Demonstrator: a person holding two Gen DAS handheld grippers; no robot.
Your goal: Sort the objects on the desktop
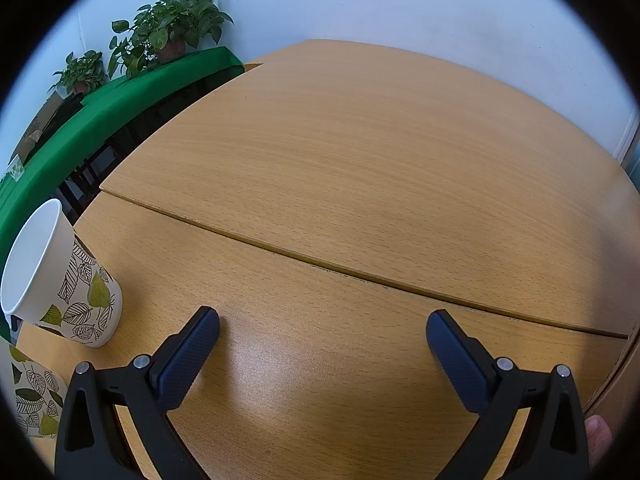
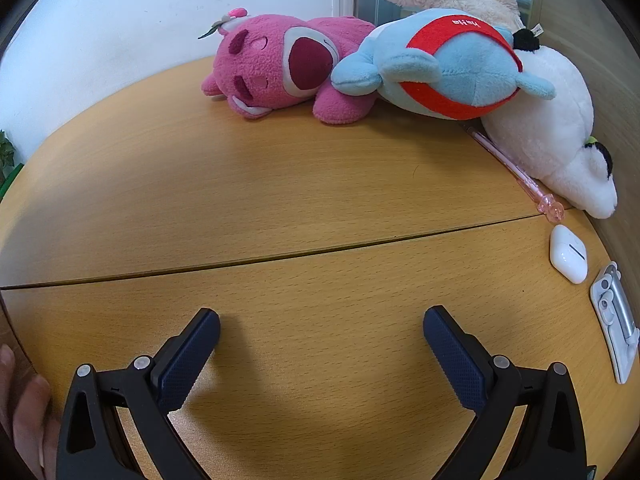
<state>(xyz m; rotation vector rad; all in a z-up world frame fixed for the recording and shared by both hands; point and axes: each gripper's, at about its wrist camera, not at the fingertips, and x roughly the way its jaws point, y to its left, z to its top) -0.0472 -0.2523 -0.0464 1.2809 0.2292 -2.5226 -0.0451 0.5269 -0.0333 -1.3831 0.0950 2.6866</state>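
Sorting has barely begun, judging by how the items lie: both grippers hang over bare wood with nothing held. The left gripper (image 1: 322, 330) has its fingers spread wide above the pale beech-laminate worktop (image 1: 360, 168), and the only task item near it is a white paper cup printed with green and black leaves (image 1: 64, 280), upright at the far left, with a second leaf-printed cup (image 1: 34, 400) partly visible at the lower left edge. The right gripper (image 2: 322, 328) is likewise spread and empty. Ahead of it, against the wall, a pink plush bear (image 2: 280, 68) lies touching a light-blue plush with a red band (image 2: 448, 68), which rests against a white plush dog (image 2: 552, 136). A translucent pink pen (image 2: 516, 168) lies just beside the dog, with a white earbud case (image 2: 568, 254) and a white-and-grey clip-like object (image 2: 614, 320) nearer along the right edge.

A sensible first grasp is probably the earbud case or the pen, since both lie apart from the soft pile. For the pen, line the fingers across its shaft, not along it, and come down low so the pads close on its middle. The case is smooth and rounded, so squeeze its flat sides to stop it squirting out.
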